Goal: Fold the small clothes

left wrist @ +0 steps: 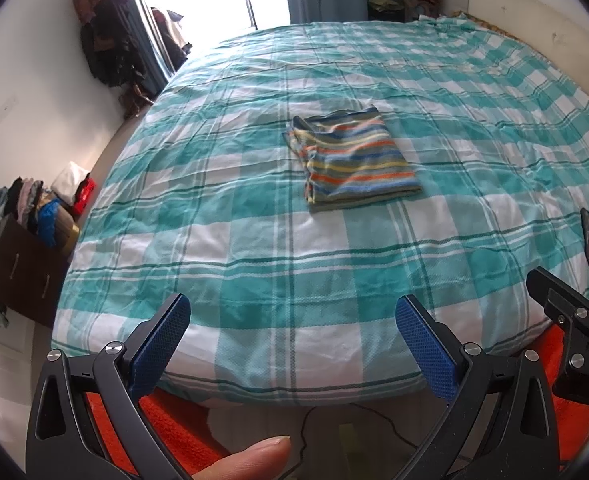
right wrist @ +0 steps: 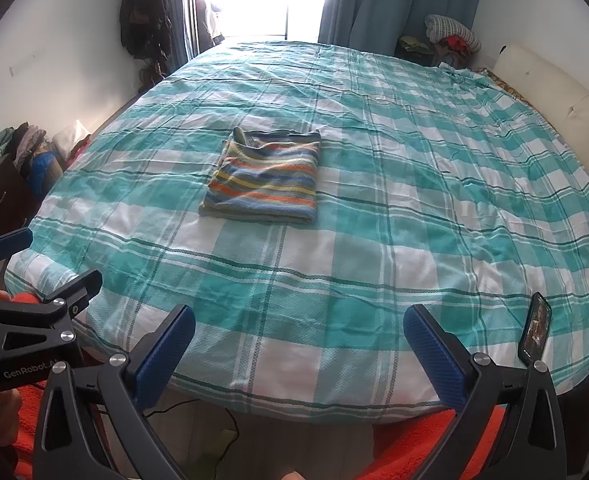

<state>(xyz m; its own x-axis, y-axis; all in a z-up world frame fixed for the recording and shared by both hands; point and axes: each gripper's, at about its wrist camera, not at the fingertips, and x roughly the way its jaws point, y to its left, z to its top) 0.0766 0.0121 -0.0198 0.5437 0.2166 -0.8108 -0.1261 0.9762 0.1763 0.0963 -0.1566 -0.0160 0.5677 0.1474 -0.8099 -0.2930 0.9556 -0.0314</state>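
Note:
A small striped garment (left wrist: 354, 160) lies folded into a neat rectangle on the teal and white checked bed cover (left wrist: 254, 240), near the middle of the bed. It also shows in the right wrist view (right wrist: 266, 178). My left gripper (left wrist: 292, 312) is open and empty, held back over the bed's near edge, well short of the garment. My right gripper (right wrist: 298, 320) is open and empty too, likewise over the near edge. The right gripper shows at the right edge of the left wrist view (left wrist: 566, 304); the left gripper shows at the left edge of the right wrist view (right wrist: 34, 276).
A phone (right wrist: 536, 328) stands on the bed's near right edge. A dark dresser (left wrist: 18, 272) piled with clothes stands left of the bed. Clothes hang on the far left wall (left wrist: 106, 40). A headboard (right wrist: 566, 108) is at the right. A cable (left wrist: 306, 436) lies on the floor below.

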